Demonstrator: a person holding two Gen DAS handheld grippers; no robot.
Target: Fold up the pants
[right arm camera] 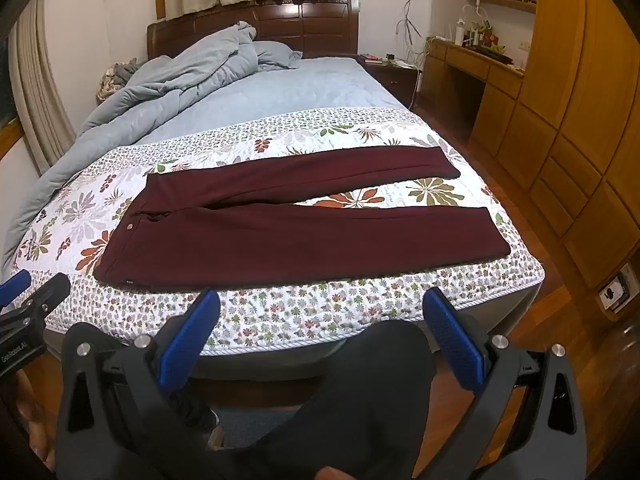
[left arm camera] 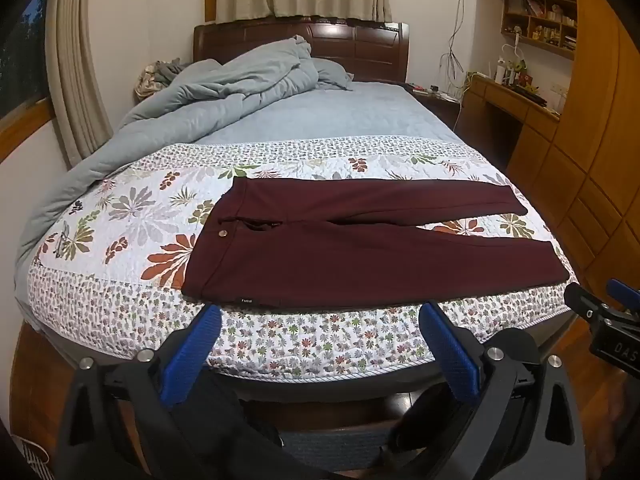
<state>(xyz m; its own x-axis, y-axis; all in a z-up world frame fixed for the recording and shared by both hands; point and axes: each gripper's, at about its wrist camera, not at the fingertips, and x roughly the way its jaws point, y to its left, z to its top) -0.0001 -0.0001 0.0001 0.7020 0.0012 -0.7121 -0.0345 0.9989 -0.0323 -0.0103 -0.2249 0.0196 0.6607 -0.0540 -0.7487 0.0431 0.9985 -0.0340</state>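
Dark maroon pants (left arm camera: 360, 248) lie flat across the foot of the bed on a floral quilt (left arm camera: 120, 220), waistband to the left, both legs spread apart to the right. They also show in the right wrist view (right arm camera: 304, 232). My left gripper (left arm camera: 320, 312) is open and empty, held just short of the bed's near edge, below the waistband. My right gripper (right arm camera: 320, 300) is open and empty, also off the near edge, below the near leg. Its tip also shows at the right of the left wrist view (left arm camera: 600, 312).
A crumpled grey duvet (left arm camera: 200, 92) is piled at the head and left side of the bed. A dark wooden headboard (left arm camera: 360, 44) stands behind. Wooden wardrobes (right arm camera: 580, 100) and a desk (right arm camera: 472, 64) line the right wall. My dark-clothed legs (right arm camera: 360, 400) are below the grippers.
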